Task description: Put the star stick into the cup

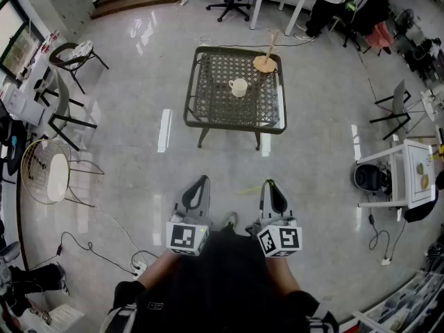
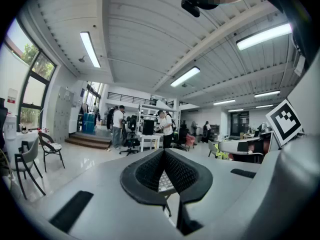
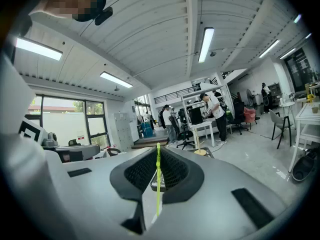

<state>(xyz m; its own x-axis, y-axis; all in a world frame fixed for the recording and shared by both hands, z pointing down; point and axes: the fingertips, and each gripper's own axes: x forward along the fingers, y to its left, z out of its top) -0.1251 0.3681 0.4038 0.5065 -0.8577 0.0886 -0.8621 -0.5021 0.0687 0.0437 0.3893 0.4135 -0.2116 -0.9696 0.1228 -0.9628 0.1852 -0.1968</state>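
The person stands back from the low table [image 1: 196, 118], a dark metal frame with an open lattice top, on a glossy pale stone floor [image 1: 139, 144]. A small cream cup [image 1: 238, 87] with a rounded handle sits on the lattice near the middle. At the far right corner there's a tan wooden disc with a rod [image 1: 266, 60] rising from it.

The star stick [image 1: 250, 189] is well away from the cup. It's a thin yellow-green rod pinched between the ribbed black pads of the right gripper [image 1: 269, 183], and it pokes out sideways toward the left gripper [image 1: 201, 180]. I can't make out its star end. The left gripper's textured jaws are pressed together at their tips with nothing between them.
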